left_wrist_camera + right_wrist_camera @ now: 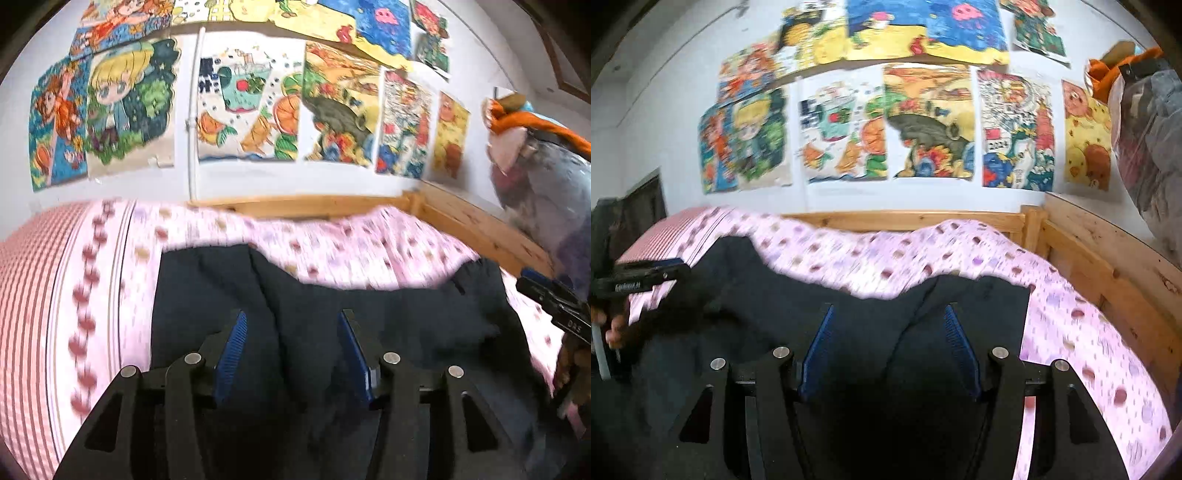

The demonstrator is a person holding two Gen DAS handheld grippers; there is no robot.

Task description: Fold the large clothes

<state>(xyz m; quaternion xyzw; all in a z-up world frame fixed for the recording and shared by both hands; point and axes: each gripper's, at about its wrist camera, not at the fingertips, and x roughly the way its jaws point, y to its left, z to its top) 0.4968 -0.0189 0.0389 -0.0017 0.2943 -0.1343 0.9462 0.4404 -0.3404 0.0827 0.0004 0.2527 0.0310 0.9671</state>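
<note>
Nearest, the left tongs (291, 350) and right tongs (888, 347) stand apart and empty above a dark navy garment (369, 295) lying on the pink patterned bedsheet (332, 251). A fold looks just laid, so the next move calls for fresh grips on an edge. Its long axis runs crosswise, parallel to the wooden bed frame (905, 219) beneath children's drawings (923, 122).

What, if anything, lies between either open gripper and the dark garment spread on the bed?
Nothing visible does. The left gripper and the right gripper both hang open directly over the dark garment, with only air between their blue pads and the cloth. The pink bedsheet beside and beyond it carries no other items nearby.
</note>
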